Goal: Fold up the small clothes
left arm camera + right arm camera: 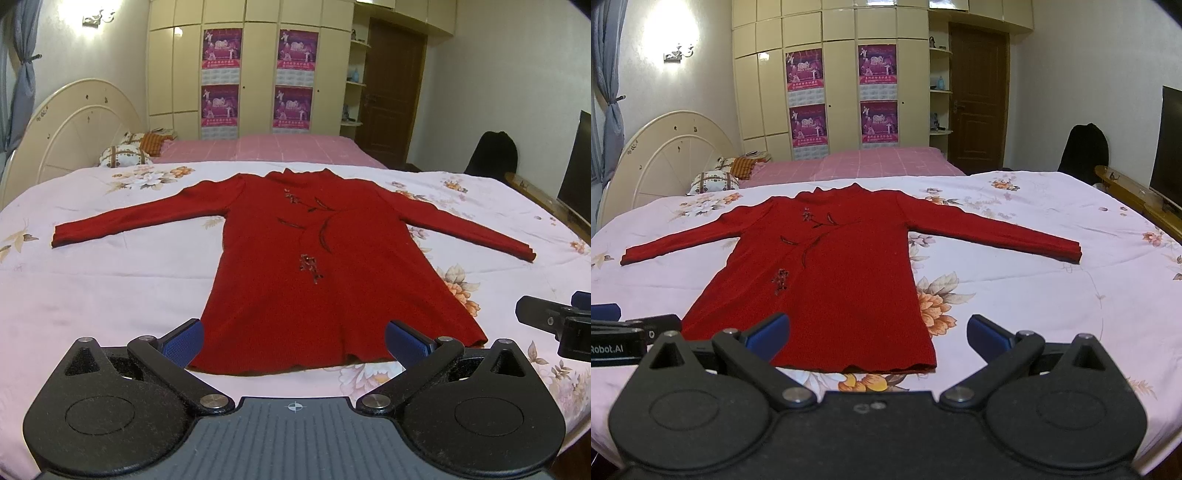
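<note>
Hovering both grippers, left (293, 341) and right (879, 336), wide open and empty, at the hem of my flat-spread red sweater (295, 266) on the floral quilt (92, 280).

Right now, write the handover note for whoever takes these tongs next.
Left tongs: open, empty, at the hem.
Right tongs: open, empty, near the hem's right corner.
Red sweater: flat and face up on the floral bedspread, both sleeves spread out, collar at the far end.
Done: laid out only.
Left: every fold, sleeves first probably, then the body.
</note>
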